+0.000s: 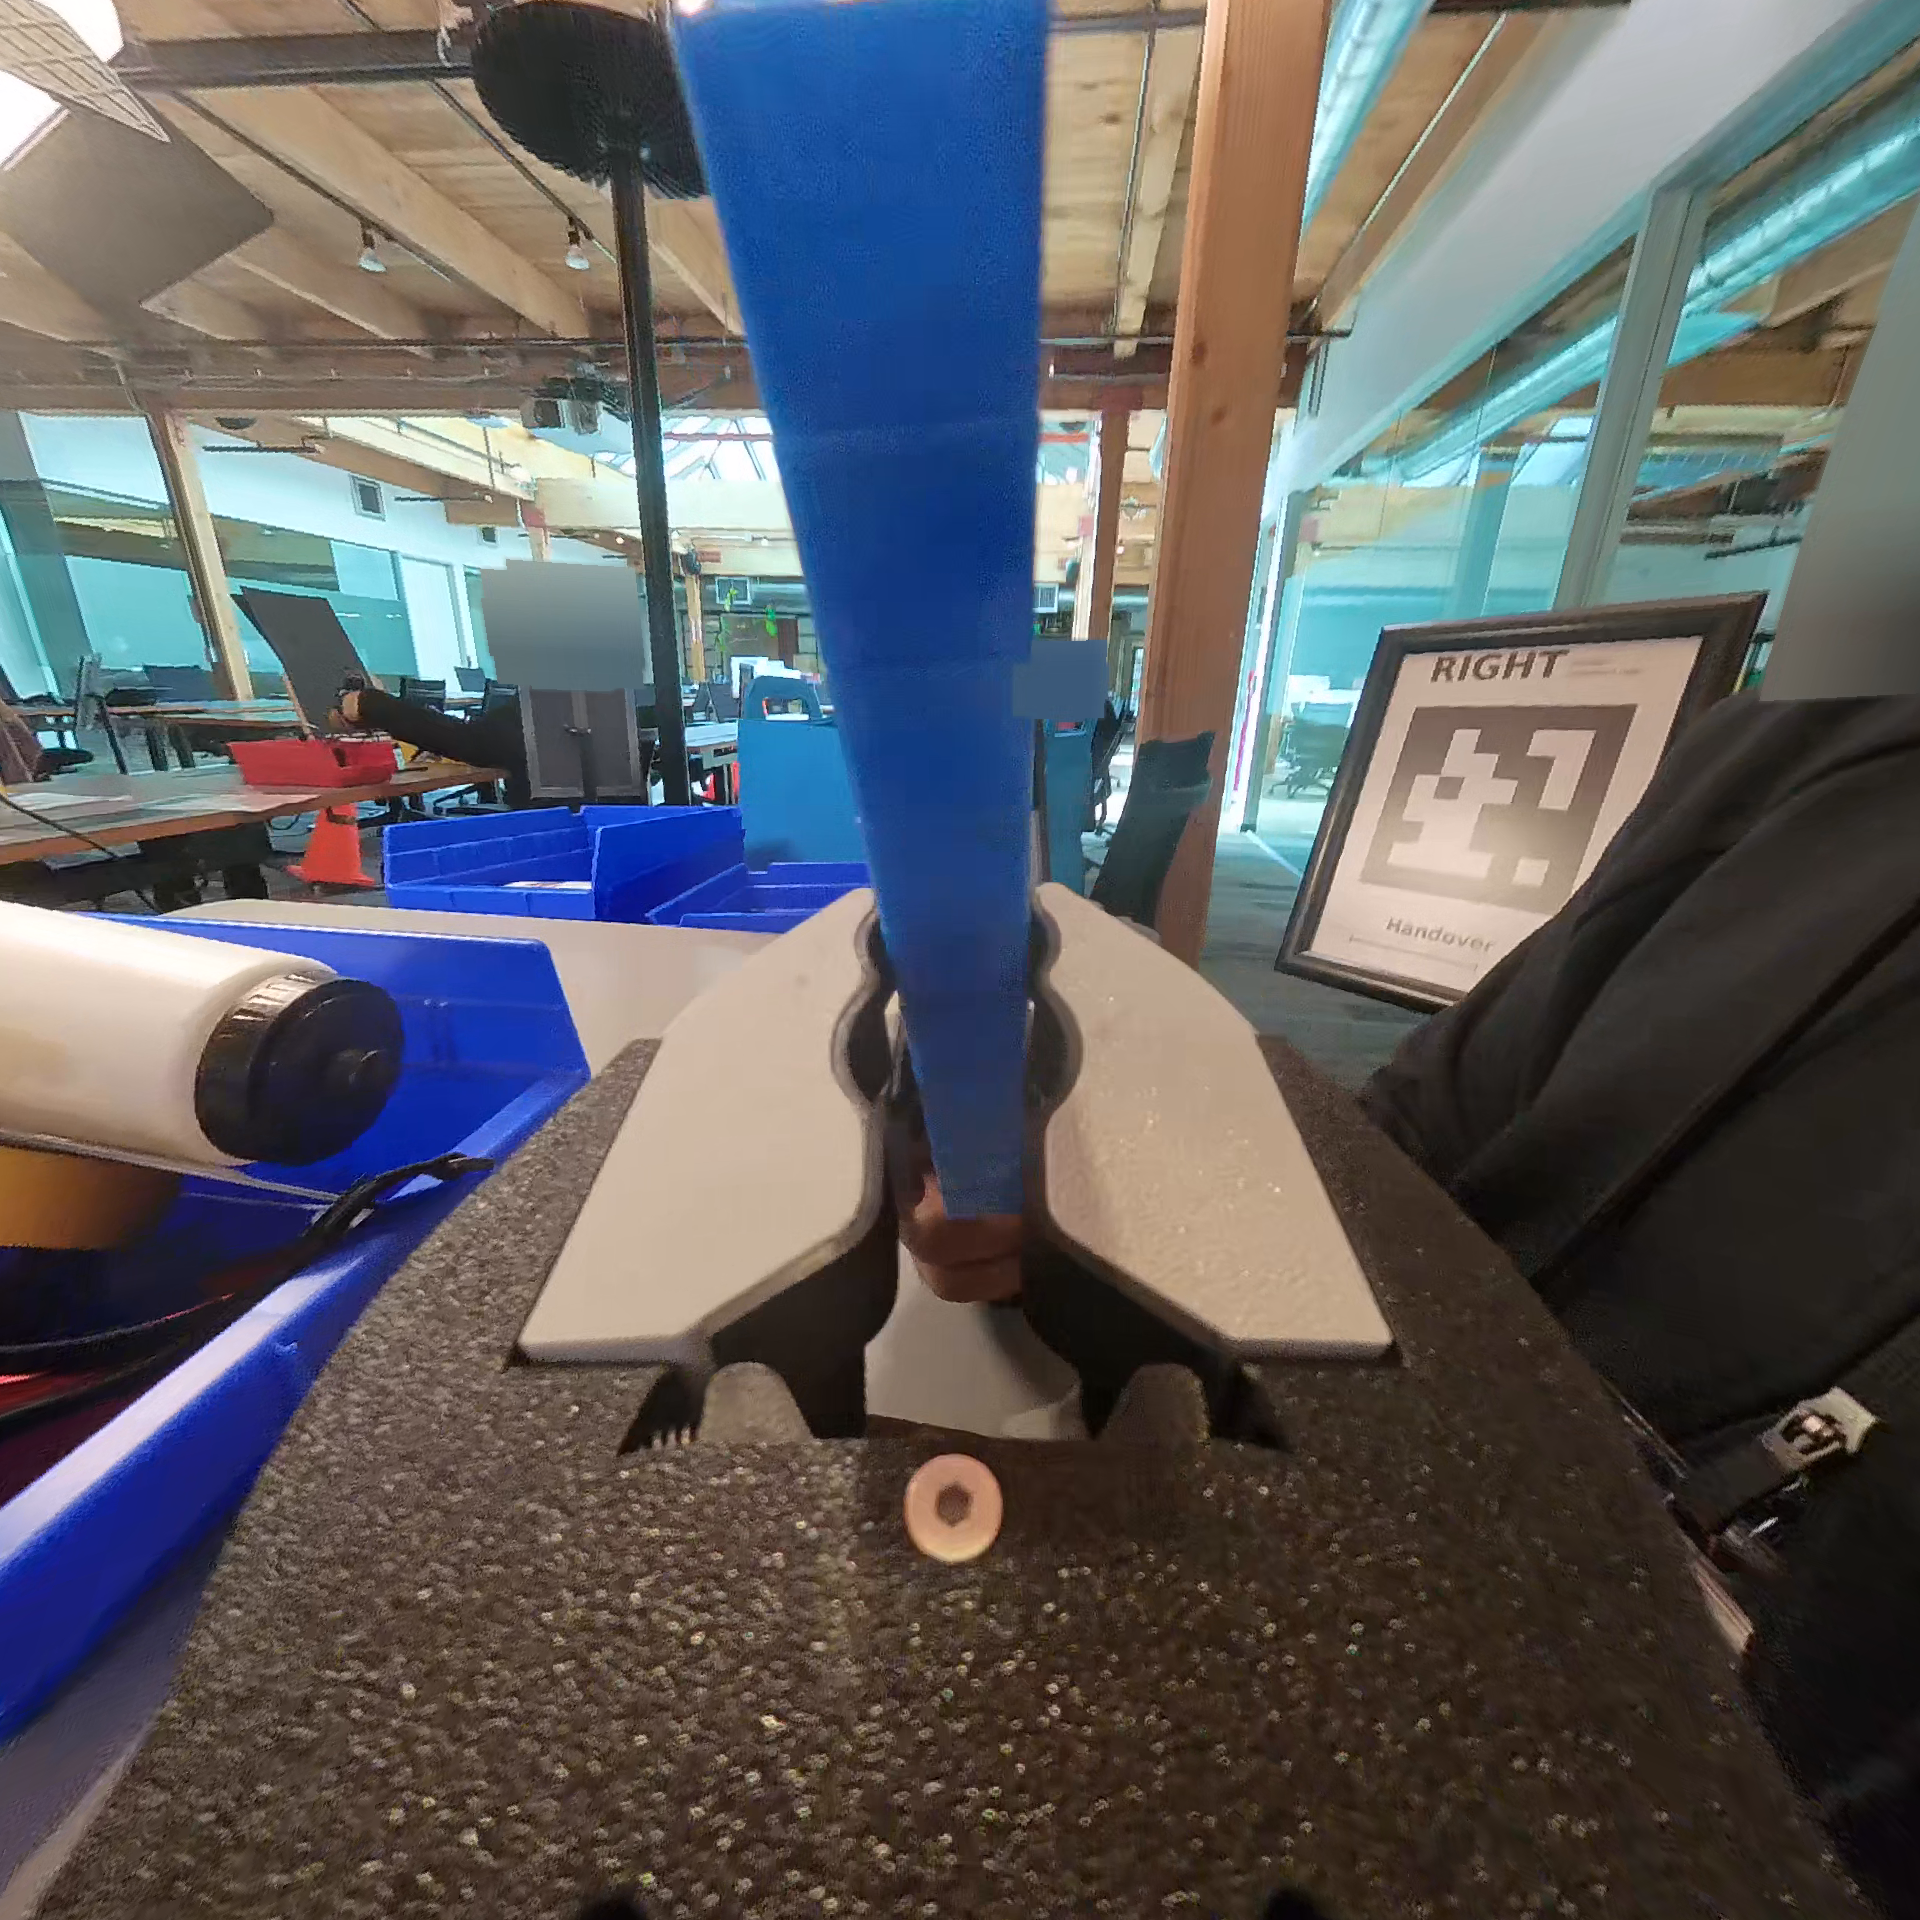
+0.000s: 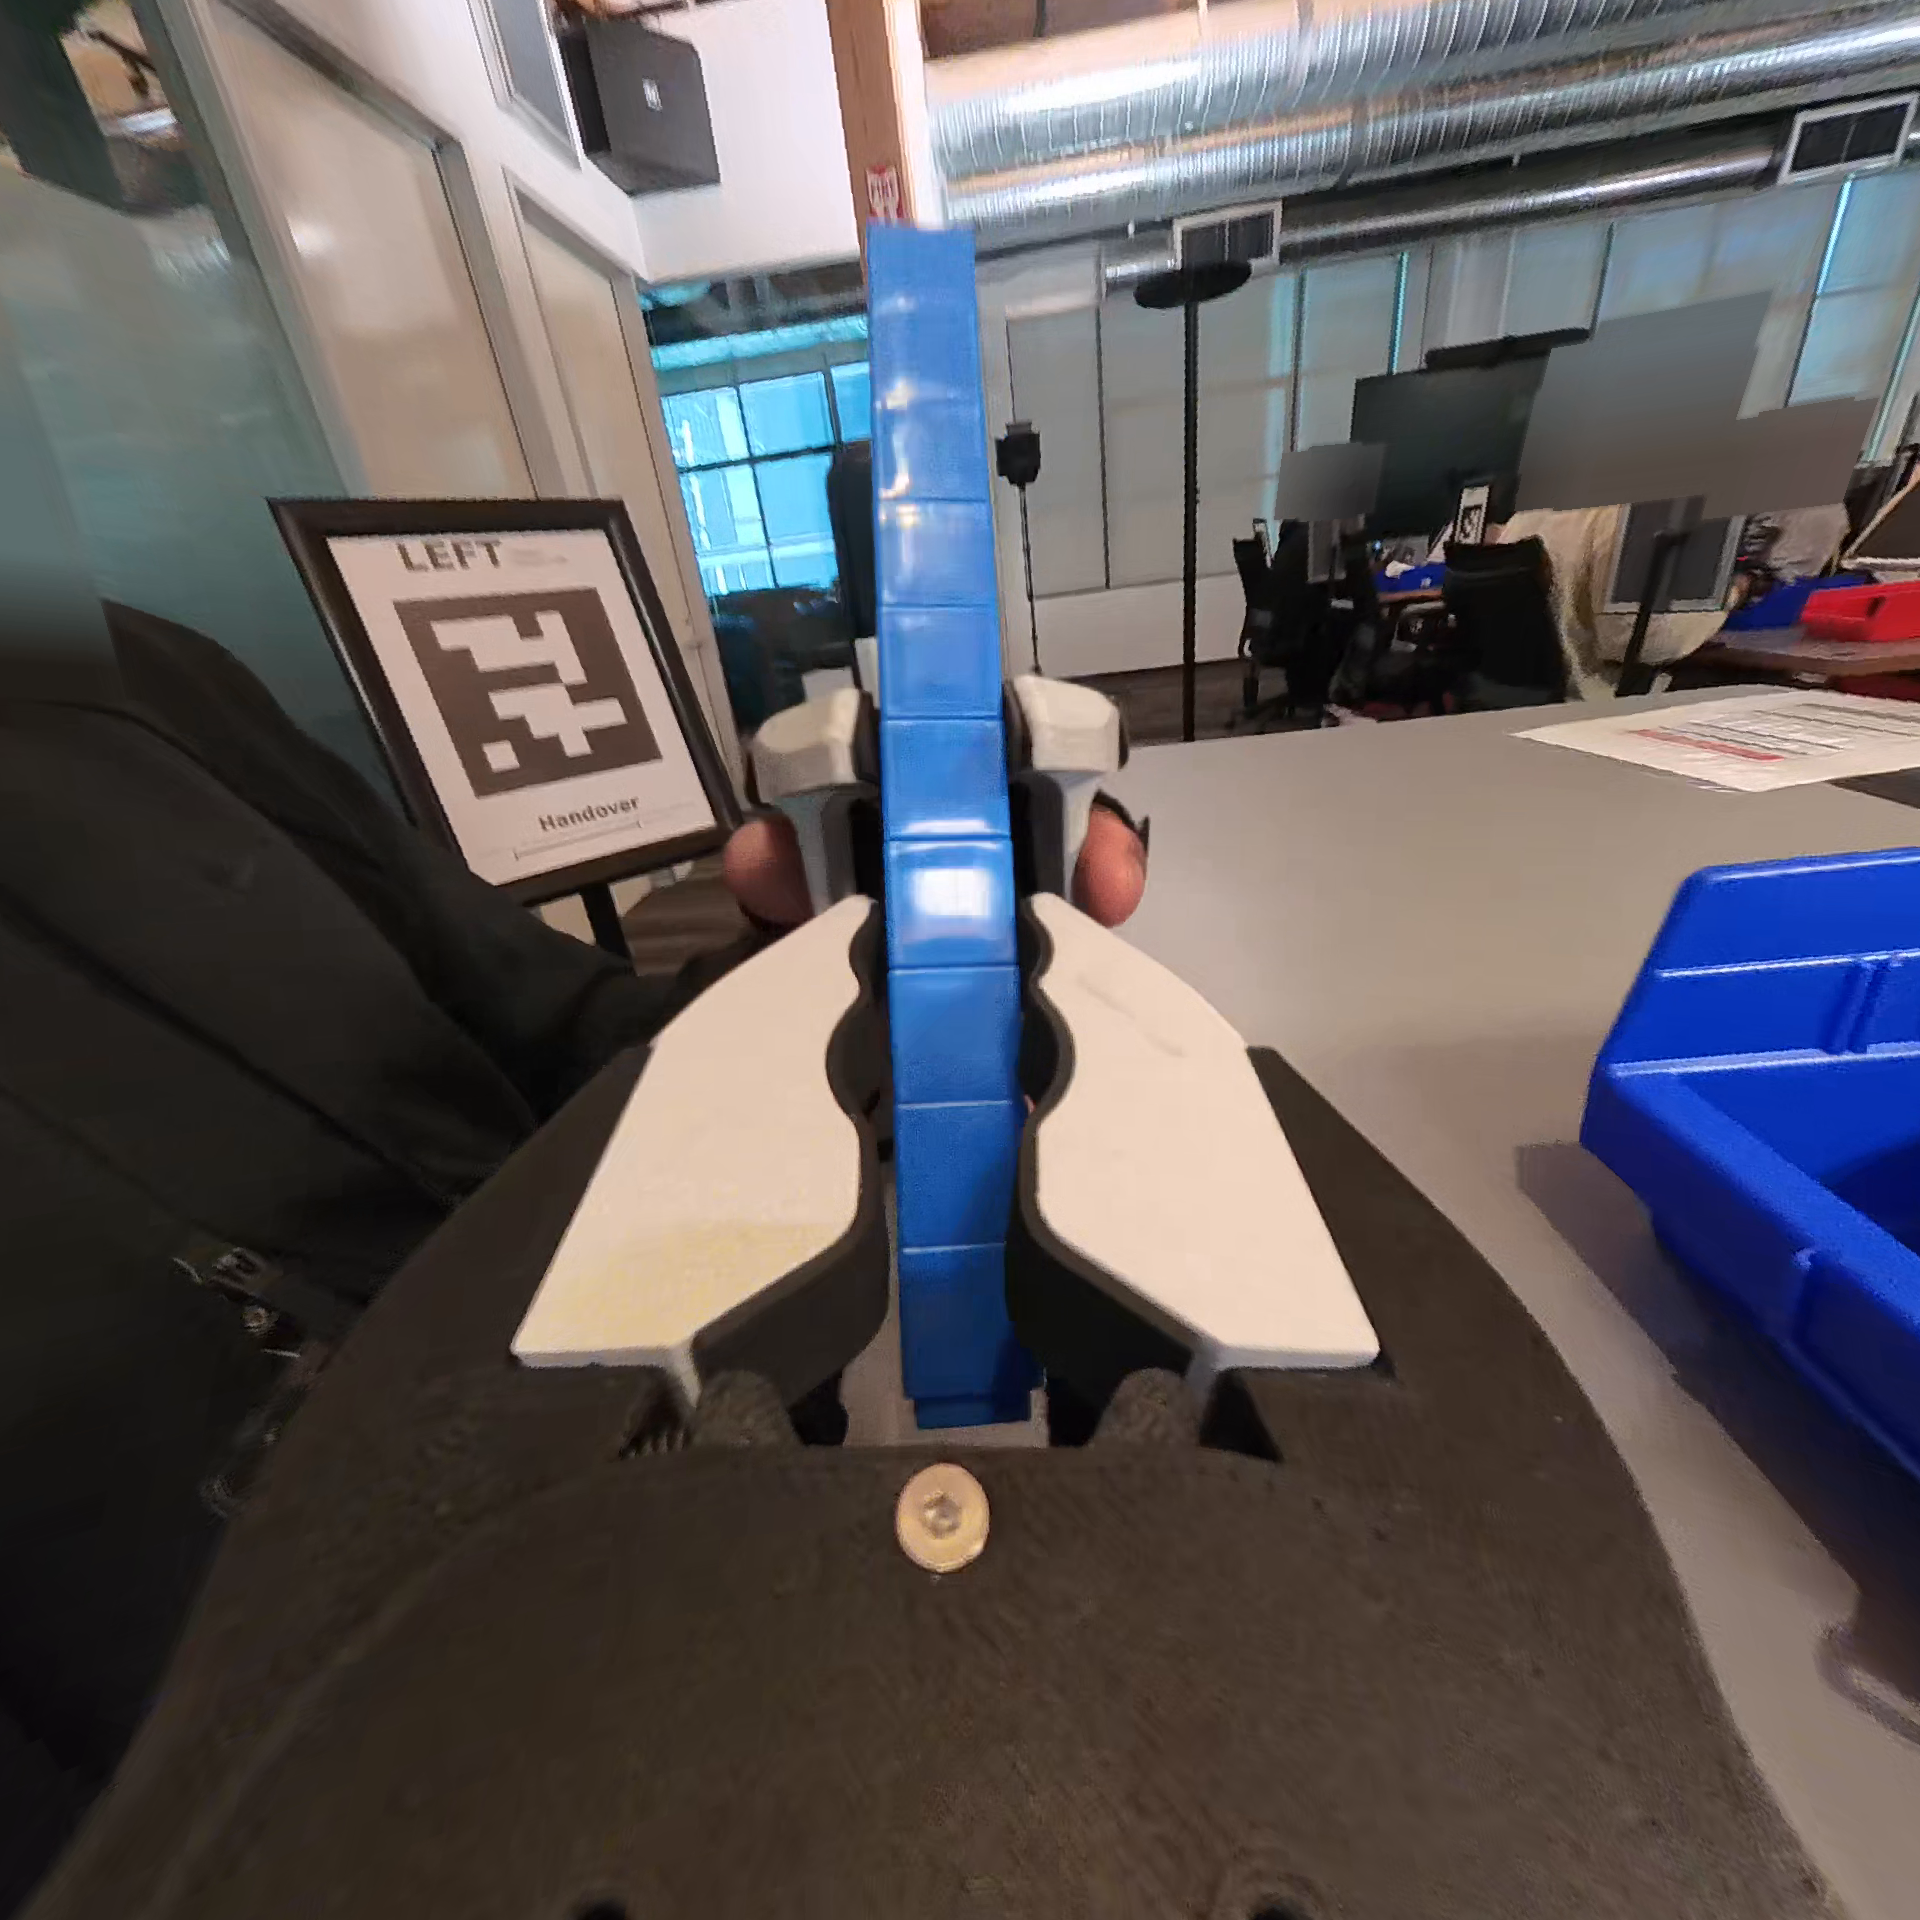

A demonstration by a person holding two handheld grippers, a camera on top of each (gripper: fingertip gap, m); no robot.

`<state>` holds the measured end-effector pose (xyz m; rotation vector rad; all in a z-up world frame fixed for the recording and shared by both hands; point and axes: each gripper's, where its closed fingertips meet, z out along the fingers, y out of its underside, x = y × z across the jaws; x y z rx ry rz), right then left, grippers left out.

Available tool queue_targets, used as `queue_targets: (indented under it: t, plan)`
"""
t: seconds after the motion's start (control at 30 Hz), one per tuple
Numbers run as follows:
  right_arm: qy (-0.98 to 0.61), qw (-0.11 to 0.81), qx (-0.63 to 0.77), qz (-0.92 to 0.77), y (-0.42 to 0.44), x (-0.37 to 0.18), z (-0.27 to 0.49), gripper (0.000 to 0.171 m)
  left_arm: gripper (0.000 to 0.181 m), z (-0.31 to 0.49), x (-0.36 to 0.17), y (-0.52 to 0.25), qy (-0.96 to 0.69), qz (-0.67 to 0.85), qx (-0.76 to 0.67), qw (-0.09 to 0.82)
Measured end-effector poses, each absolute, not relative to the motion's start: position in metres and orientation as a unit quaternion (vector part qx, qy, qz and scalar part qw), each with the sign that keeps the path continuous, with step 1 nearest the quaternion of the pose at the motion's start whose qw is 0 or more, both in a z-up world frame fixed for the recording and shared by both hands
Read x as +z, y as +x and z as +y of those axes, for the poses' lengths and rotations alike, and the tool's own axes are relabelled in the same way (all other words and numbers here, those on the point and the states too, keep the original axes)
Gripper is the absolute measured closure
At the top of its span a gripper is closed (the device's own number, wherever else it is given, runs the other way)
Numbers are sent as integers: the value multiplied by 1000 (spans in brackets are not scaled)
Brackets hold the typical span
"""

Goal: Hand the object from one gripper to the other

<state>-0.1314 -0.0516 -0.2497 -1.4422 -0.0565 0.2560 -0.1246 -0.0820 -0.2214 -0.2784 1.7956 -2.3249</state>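
Right tongs (image 2: pixel 951 1039) clamped on blue block strip (image 2: pixel 940 727); left tongs (image 1: pixel 956 1039) grip it too, far end. Risk: both holding w/ slight twist, strip may snap apart.

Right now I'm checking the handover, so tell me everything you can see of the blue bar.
The blue bar is a long, narrow strip of glossy plastic, marked by cross seams into a row of short blocks. It stands upright between the fingers of the right gripper, which close on its sides. In the left wrist view it runs up out of frame, pinched by the left gripper too. It looks straight and undamaged.
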Motion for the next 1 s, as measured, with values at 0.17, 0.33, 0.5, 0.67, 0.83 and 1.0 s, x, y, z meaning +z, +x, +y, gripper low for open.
queue_targets:
  t: [0.17, 0.33, 0.5, 0.67, 0.83, 1.0]
  plan:
    - [-670, 740, -51, -2, -105, -250, -51, 134, 158, -68, -215, -106, -157, 579, -791, 121]
    - [-638, 692, -335, -38, -87, -238, -60, 127, 157, -46, -211, -83, -259, 530, -799, 120]
    - [-644, 600, -469, -77, -85, -248, -49, 132, 157, -53, -218, -80, -298, 523, -794, 88]
    - [-656, 614, -436, -45, -78, -250, -53, 149, 152, -61, -215, -88, -252, 541, -796, 99]
    - [-663, 702, -261, -13, -84, -246, -59, 148, 127, -51, -203, -99, -181, 532, -818, 121]
    - [-671, 737, -72, -41, -113, -249, -55, 148, 117, -39, -201, -111, -117, 550, -816, 132]
